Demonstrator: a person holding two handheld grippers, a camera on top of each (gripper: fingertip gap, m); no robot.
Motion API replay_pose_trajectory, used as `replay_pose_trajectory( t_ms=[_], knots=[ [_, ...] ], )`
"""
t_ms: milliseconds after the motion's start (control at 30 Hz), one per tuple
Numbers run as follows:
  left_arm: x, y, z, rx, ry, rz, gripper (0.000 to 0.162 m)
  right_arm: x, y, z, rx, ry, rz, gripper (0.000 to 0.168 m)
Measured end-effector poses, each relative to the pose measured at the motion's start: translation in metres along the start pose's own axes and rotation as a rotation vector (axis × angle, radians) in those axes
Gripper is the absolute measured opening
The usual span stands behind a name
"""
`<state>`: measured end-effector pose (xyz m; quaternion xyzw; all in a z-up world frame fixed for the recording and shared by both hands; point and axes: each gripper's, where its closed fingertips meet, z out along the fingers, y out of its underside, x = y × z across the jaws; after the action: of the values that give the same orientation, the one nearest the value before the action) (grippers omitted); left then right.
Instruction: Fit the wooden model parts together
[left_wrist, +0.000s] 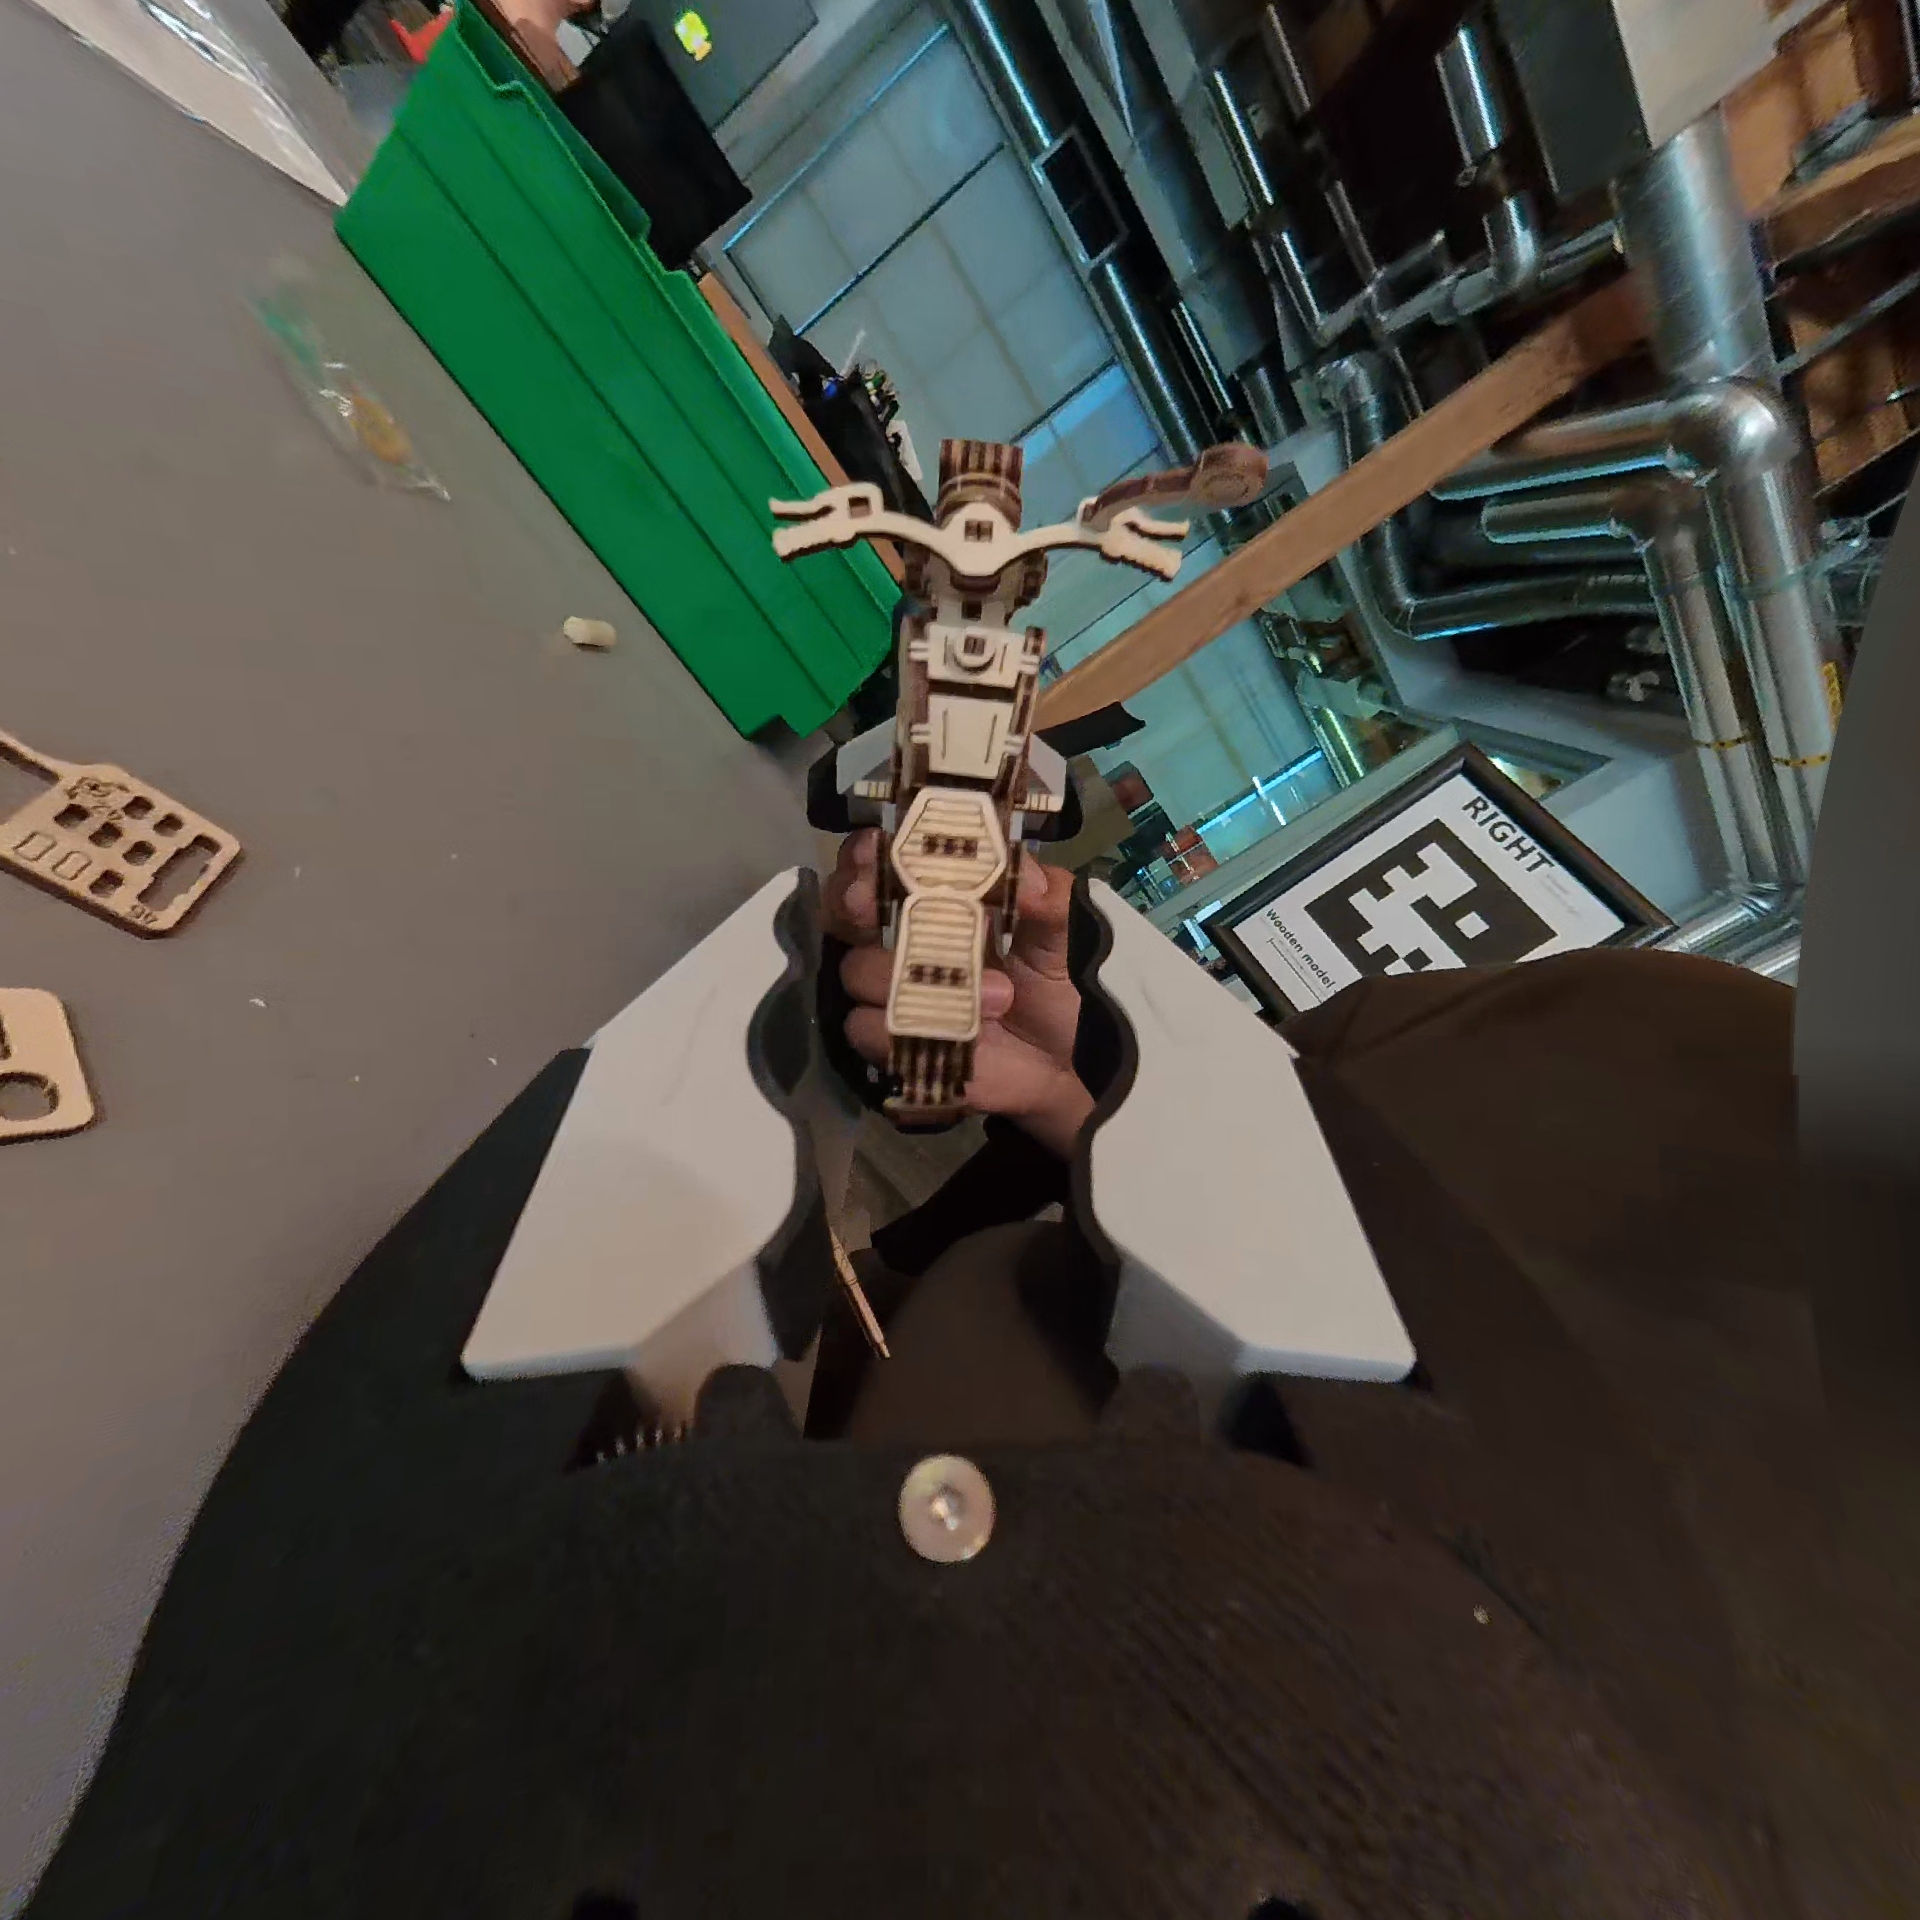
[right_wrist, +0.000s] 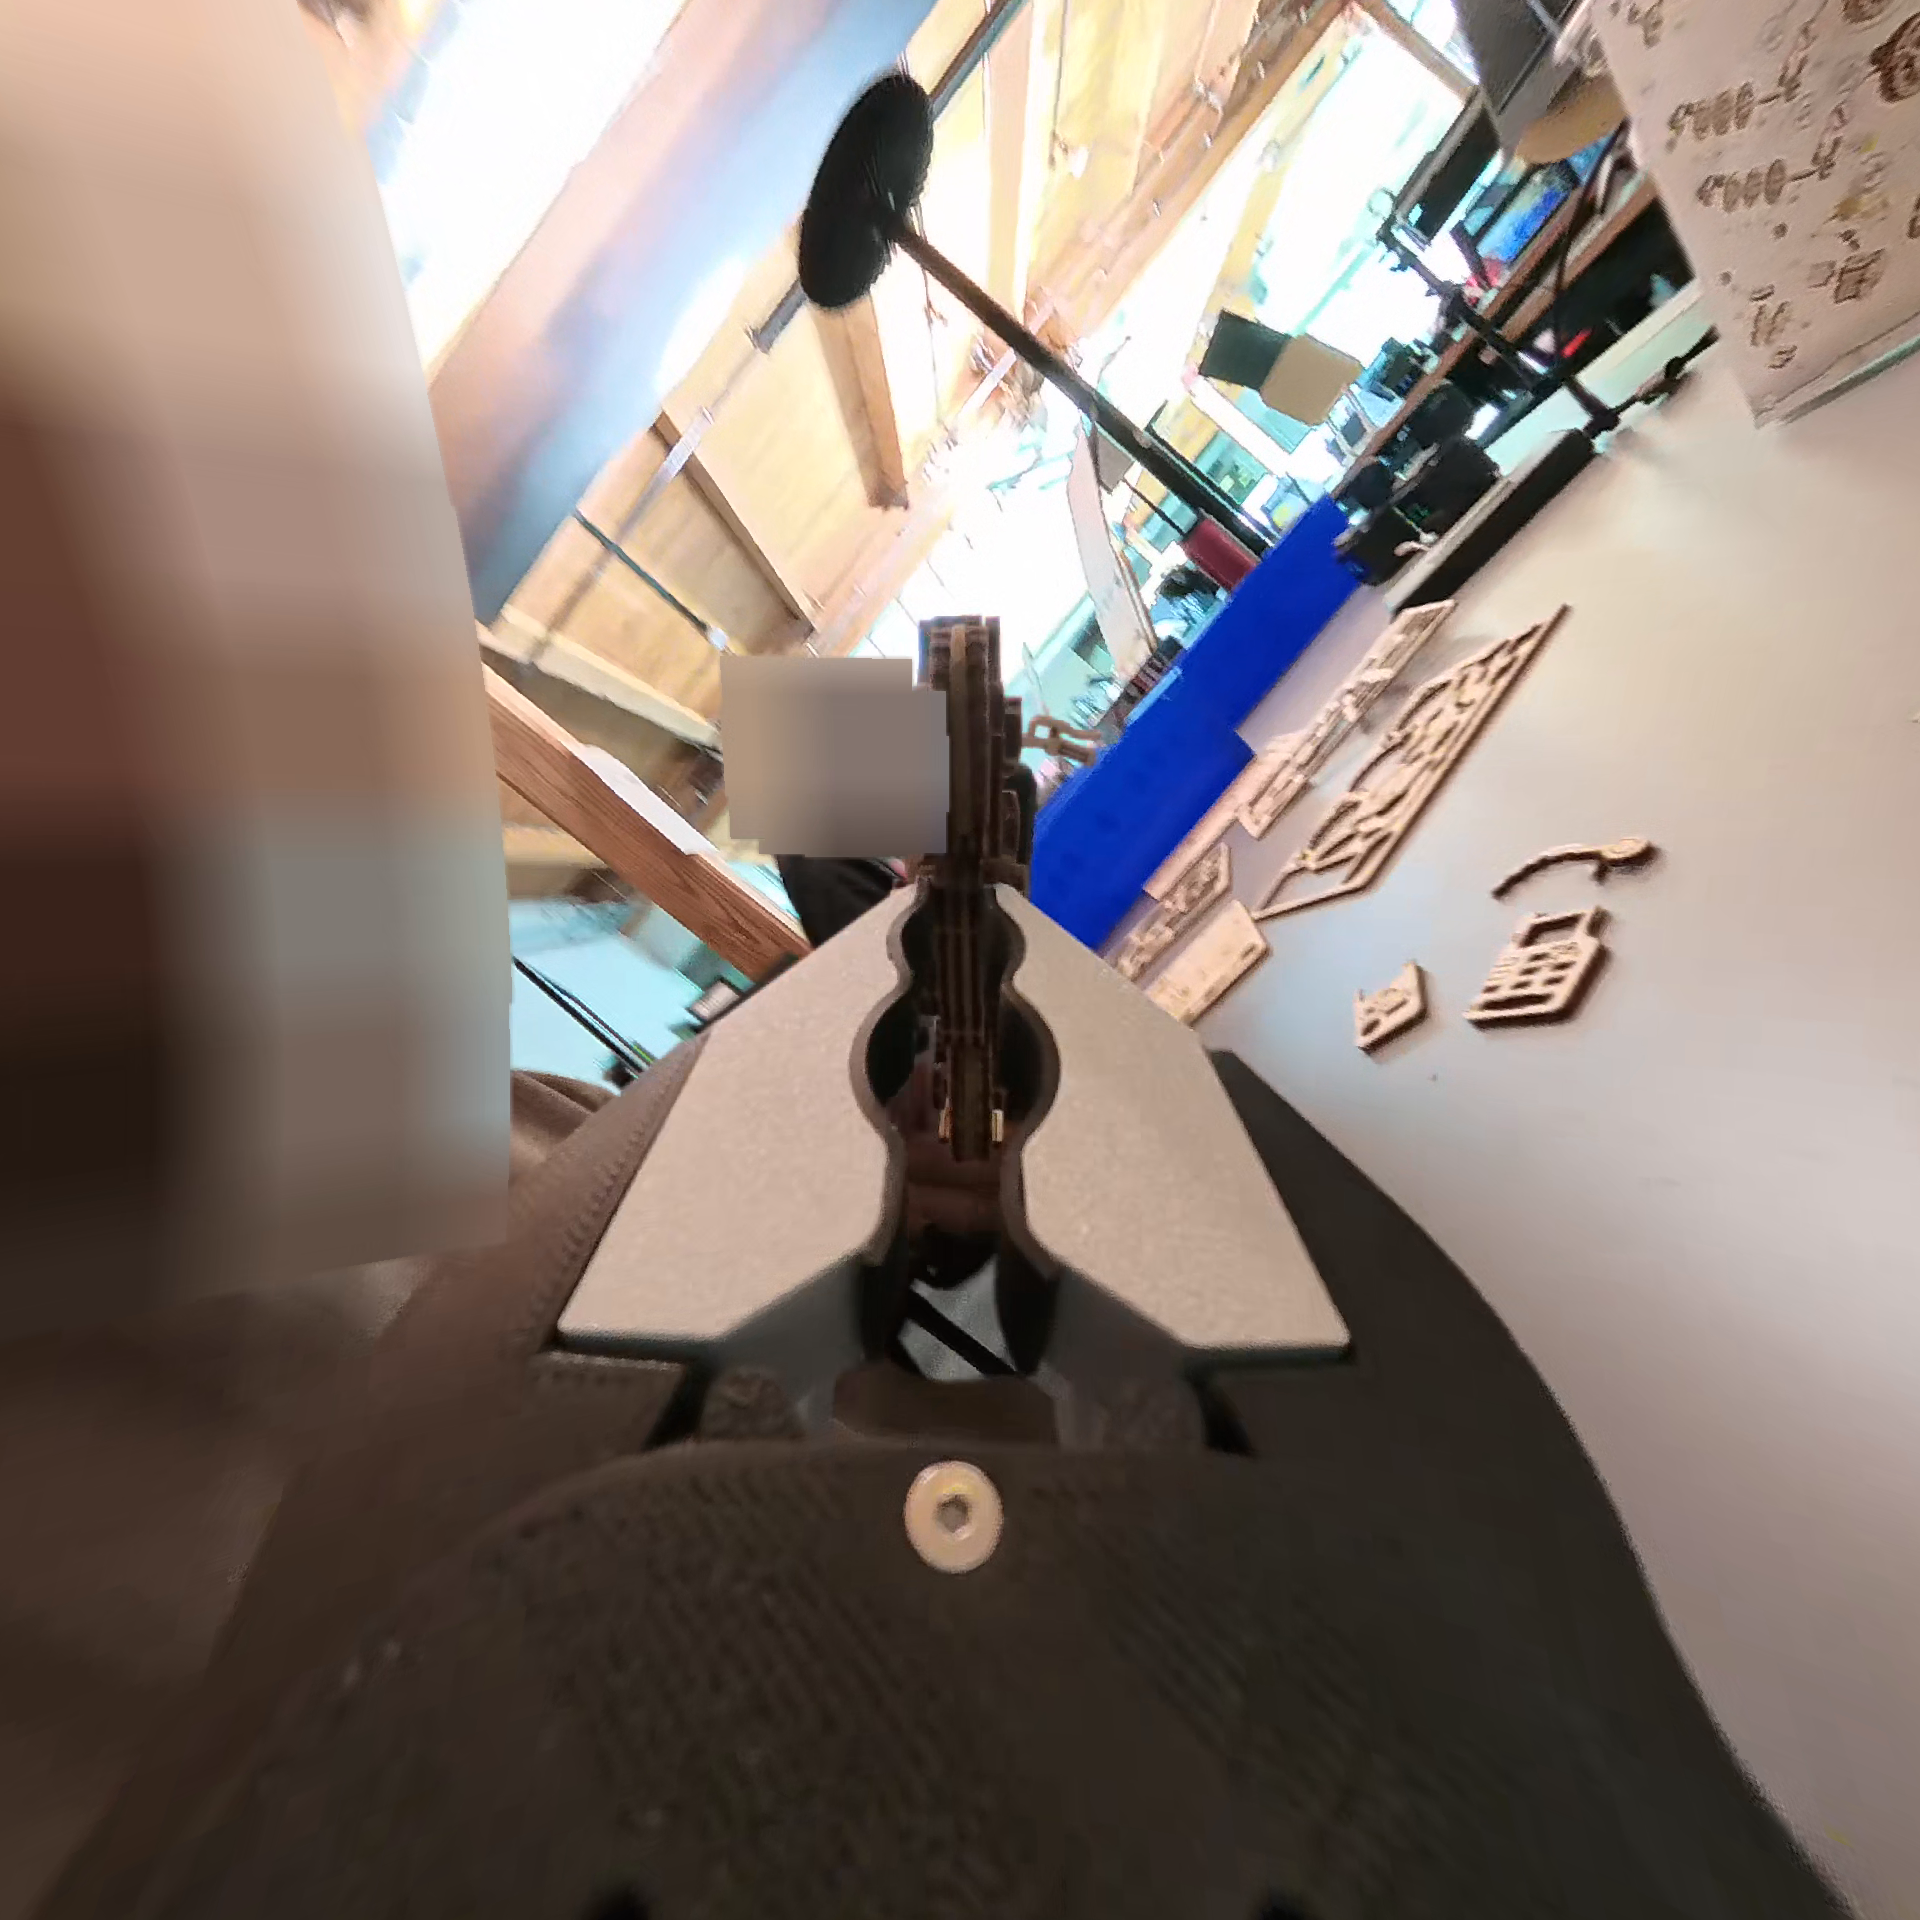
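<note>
Right hand-held gripper (right_wrist: 956, 914) clamps the wooden motorcycle (left_wrist: 951, 769), half hidden; left hand-held gripper (left_wrist: 940, 904) gapes.

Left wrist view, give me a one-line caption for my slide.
Open left gripper faces a wooden motorcycle model held up beside the grey table and green bin.

Close wrist views, both facing model (left_wrist: 951, 790)
</note>
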<state>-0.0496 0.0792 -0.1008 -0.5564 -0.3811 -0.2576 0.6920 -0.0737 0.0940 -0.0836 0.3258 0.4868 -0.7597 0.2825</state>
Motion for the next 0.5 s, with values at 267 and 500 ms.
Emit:
replay_pose_trajectory(
  t_ms=[267, 500],
  knots=[
    [-0.0016, 0.0046, 0.0012, -0.024, -0.017, 0.025, 0.032, 0.0004, 0.006, 0.0023, -0.03, 0.026, -0.038, 0.007],
    [-0.0018, 0.0049, 0.0006, -0.028, -0.026, 0.05, 0.028, -0.0006, 0.0109, 0.0057, -0.056, 0.034, -0.067, 0.006]
  ],
)
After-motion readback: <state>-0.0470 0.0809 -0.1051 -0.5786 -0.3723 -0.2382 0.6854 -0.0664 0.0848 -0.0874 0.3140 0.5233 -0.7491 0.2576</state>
